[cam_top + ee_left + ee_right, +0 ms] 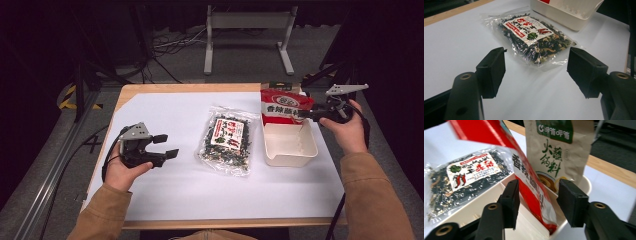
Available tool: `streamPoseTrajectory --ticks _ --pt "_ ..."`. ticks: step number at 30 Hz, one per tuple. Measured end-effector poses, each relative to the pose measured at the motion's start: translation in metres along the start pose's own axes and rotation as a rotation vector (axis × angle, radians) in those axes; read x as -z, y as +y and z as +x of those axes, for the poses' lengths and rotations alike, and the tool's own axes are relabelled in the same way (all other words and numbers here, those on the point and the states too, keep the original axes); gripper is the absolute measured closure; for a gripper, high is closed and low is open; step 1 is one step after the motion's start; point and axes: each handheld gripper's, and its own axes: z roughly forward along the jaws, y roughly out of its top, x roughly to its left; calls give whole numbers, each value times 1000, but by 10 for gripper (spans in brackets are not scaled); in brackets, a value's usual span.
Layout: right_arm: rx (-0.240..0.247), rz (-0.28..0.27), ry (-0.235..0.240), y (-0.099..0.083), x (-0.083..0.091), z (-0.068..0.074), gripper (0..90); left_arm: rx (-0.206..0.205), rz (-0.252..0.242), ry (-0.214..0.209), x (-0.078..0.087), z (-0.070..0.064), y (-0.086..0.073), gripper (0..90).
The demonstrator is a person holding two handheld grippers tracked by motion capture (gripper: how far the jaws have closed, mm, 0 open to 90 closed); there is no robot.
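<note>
While the right gripper [537, 202], jaws apart, straddles the red packet [529, 180], settle it upright in the bin [290, 145]; left gripper [162, 145] idles, jaws apart.

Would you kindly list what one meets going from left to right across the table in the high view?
Left gripper → clear packet of dried greens → white bin with the red packet standing in it → right gripper.

Red packet [531, 187] stands between the right tongs [537, 202], blocking the bin [290, 145].
</note>
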Motion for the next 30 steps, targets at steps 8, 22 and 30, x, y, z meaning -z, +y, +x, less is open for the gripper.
streamPoseTrajectory --ticks 8,22,30 --pt "-64 5 -69 -5 20 15 428 -11 11 -3 -10 -1 1 308" --pt "-37 -32 -62 -13 37 55 396 39 20 18 -25 4 -1 337" --pt "-6 -72 -39 -12 36 84 396 94 25 8 -40 8 -3 334"
